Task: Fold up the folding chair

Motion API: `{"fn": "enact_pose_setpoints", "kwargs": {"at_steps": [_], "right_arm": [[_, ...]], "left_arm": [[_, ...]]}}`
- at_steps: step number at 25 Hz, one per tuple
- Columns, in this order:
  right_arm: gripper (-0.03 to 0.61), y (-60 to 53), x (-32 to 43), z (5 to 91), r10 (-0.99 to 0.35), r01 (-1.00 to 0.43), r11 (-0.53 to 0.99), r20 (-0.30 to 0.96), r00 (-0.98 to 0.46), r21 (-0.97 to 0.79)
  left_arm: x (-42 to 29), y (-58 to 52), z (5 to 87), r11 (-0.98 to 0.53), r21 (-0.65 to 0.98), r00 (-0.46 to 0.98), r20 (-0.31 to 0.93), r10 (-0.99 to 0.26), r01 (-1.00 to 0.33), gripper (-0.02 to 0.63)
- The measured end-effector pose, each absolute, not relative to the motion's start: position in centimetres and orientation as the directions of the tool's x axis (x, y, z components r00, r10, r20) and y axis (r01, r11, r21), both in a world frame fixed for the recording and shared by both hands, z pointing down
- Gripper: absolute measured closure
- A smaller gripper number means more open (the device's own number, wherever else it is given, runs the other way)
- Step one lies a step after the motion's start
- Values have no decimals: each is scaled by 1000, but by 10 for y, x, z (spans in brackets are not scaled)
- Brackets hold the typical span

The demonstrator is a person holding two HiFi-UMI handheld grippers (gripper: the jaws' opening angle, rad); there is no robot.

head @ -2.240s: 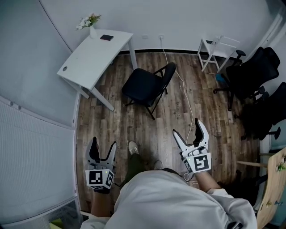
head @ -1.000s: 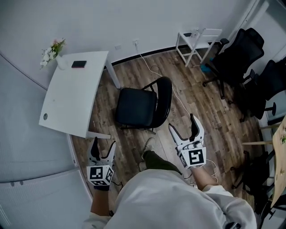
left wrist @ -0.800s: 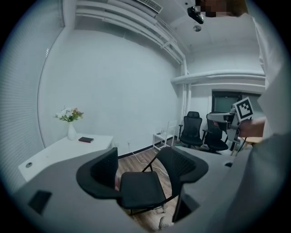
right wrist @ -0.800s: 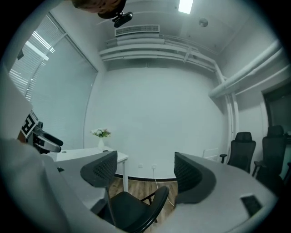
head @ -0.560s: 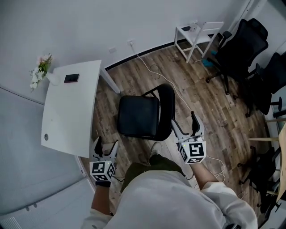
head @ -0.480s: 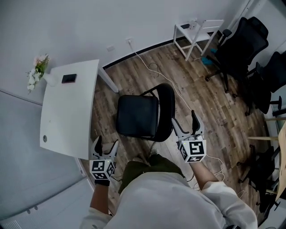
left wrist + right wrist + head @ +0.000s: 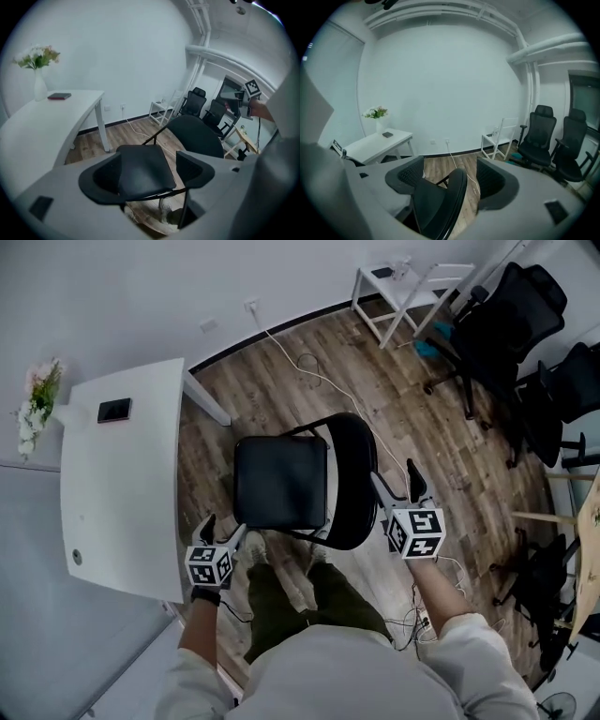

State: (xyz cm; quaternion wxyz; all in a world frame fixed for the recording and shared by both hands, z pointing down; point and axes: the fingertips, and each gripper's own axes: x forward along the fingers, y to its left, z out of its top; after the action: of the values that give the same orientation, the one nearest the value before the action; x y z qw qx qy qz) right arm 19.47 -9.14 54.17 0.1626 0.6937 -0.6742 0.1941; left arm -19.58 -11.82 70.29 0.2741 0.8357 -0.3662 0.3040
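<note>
The black folding chair stands unfolded on the wood floor, right in front of me, with its backrest toward the right. My left gripper is open at the seat's near left corner. In the left gripper view the seat shows between the spread jaws of that gripper, apart from them. My right gripper is open just right of the backrest. The backrest lies in line with the open right gripper, and nothing is held.
A white desk with a flower vase and a dark phone stands close on the left. A white cable runs across the floor. Black office chairs and a white rack are at the right and back.
I have walked up to the chair, so it now sits directly between both grippers. Both grippers stayed open and moved in beside the seat and the backrest.
</note>
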Motion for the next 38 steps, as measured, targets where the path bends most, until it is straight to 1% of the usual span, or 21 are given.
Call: {"fn": "enact_pose_setpoints", "kwargs": {"at_steps": [1, 6, 10, 16, 22, 27, 29, 32, 37, 38], "right_arm": [[216, -98, 197, 554, -858, -999, -41, 514, 16, -36], [221, -133, 212, 626, -774, -996, -76, 633, 31, -44], [219, -159, 226, 669, -732, -993, -113, 680, 53, -44], [219, -184, 241, 706, -680, -990, -133, 731, 54, -50], [219, -198, 250, 739, -613, -984, -144, 790, 5, -106], [221, -200, 256, 762, -553, -971, -163, 831, -56, -174], [242, -205, 258, 769, -531, -959, -180, 842, -92, -218], [255, -215, 258, 775, -509, -942, -188, 848, -150, -279], [287, -225, 256, 784, -450, -929, -177, 866, -218, -326], [298, -226, 255, 785, -443, -923, -178, 865, -234, -341]], "left_arm": [[-197, -125, 725, -578, 256, 548, 728, -412, -775, 247], [-211, -160, 833, -523, 330, 522, 807, -277, -786, 246], [-222, -182, 901, -487, 355, 501, 840, -207, -798, 246], [-231, -190, 986, -473, 371, 465, 880, -97, -799, 246], [-232, -203, 1045, -453, 398, 464, 885, -39, -798, 245], [-226, -207, 1080, -423, 486, 519, 854, 44, -765, 245], [-221, -209, 1093, -388, 542, 560, 825, 77, -746, 246], [-213, -209, 1111, -349, 611, 610, 782, 127, -711, 247], [-215, -217, 1136, -262, 677, 662, 733, 156, -688, 247], [-214, -217, 1140, -242, 697, 677, 716, 172, -676, 233]]}}
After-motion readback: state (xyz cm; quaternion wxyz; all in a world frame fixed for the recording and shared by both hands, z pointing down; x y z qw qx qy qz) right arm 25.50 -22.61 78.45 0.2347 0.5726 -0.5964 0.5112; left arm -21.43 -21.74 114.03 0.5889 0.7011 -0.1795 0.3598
